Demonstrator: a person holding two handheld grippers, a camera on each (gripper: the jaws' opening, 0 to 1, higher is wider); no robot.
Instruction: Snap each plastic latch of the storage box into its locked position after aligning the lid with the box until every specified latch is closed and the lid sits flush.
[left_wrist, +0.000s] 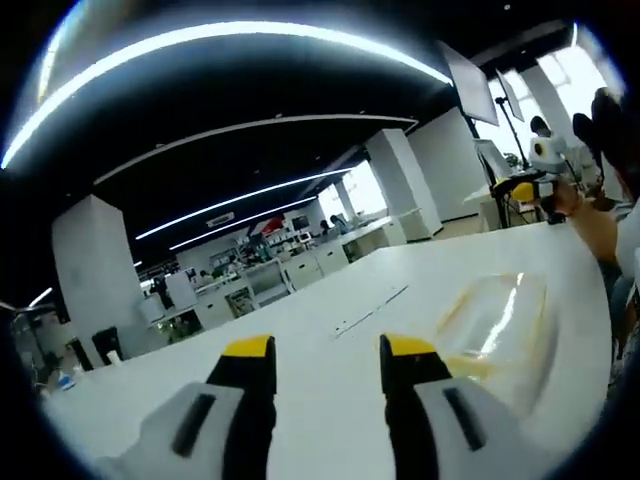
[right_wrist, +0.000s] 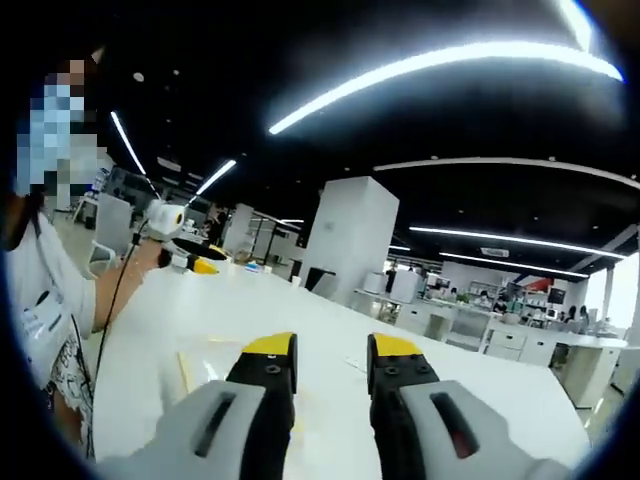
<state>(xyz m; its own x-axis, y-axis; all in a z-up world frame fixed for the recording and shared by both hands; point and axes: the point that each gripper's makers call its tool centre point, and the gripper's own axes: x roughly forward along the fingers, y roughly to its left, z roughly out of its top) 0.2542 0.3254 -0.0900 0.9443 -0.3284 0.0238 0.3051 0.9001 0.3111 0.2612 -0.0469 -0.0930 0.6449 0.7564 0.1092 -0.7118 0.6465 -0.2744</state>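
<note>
Evidently nothing is started yet. Both my tongs hover above the white bench (left_wrist: 330, 300), raised and looking out across the room rather than down at the work.

Left tongs (left_wrist: 328, 362): jaws parted with a clear gap, bench showing between them, nothing held. Right tongs (right_wrist: 332, 362): jaws likewise apart, a narrower gap, nothing gripped.

Storage box: in the left gripper view a clear plastic piece (left_wrist: 500, 320) lies on the bench just right of my right-hand jaw, with a yellowish edge. I take it for the box or its lid, but cannot tell which, nor whether lid and box are already together. No latch can be made out. In the right gripper view a faint yellow-edged outline (right_wrist: 210, 375) sits on the bench just left of my jaws; probably the same thing, too washed out to be sure.

Another person (right_wrist: 45, 300) stands at the far side of the bench with their own tongs (right_wrist: 175, 248) held out over it.

Judgement: I am at the approach stage, before aligning. Next move calls for tipping both tongs down toward the clear plastic so the rim and latches come into sight, then squaring the lid on the box before pressing any latch.
</note>
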